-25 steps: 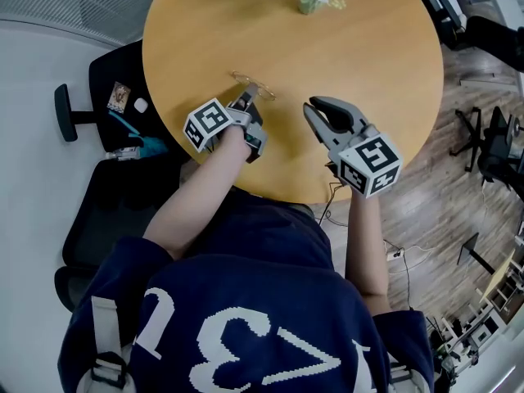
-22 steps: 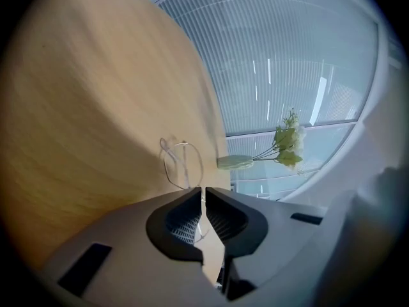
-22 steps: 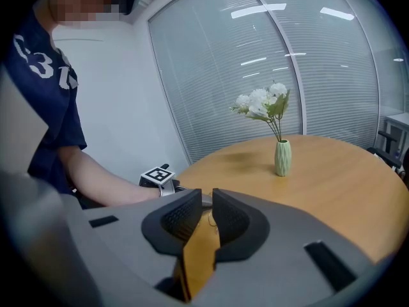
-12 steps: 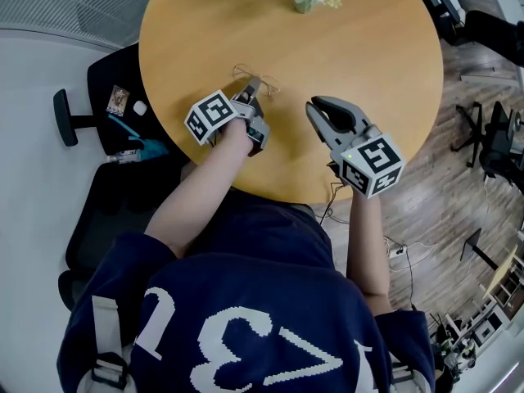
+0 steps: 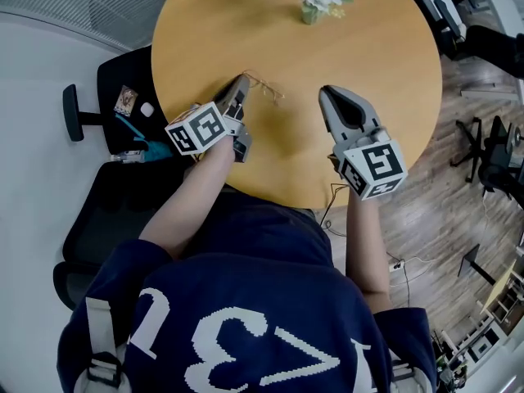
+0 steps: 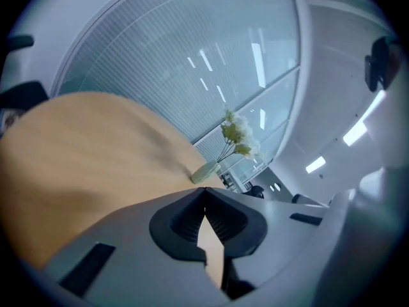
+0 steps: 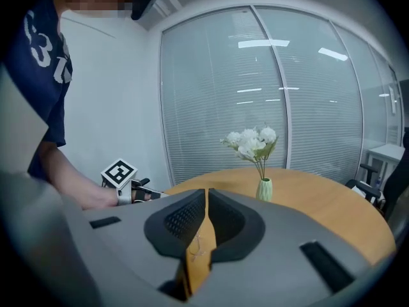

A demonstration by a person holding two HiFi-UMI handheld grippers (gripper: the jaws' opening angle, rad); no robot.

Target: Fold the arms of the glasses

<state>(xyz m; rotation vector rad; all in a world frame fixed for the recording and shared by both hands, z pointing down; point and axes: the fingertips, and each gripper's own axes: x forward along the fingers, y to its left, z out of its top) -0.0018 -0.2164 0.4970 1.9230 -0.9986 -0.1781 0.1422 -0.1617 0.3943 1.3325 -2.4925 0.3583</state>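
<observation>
Glasses point(image 5: 266, 90), thin wire, are looking light, springy and easily bent, so gripping an arm close to its hinge seems safest. They are showing upper centre over the tabletop point(image 5: 368, 39), at the tip of the closed left tongs point(image 5: 243, 80); whether it is pinching them, I cannot tell. The right tongs point(image 5: 325, 91), just closed on nothing, are hovering near, to the right.

The person's grey two-jaw left gripper point(image 5: 242, 82), topped by a black-and-white marker cube point(image 5: 196, 129), sits left of centre in the head view. It is rolled onto its side, with its snout aimed toward the upper right. Its jaws have just closed the last bit and meet tip to tip, with nothing to be made out between them. The bare left forearm point(image 5: 190, 199) slants down from it. The matching grey right gripper point(image 5: 327, 92) lies right of centre, pointing up the frame. Its jaws have just been closing and now touch at the tips, clamping nothing. The bare right forearm point(image 5: 362, 236) runs straight down below it.
</observation>
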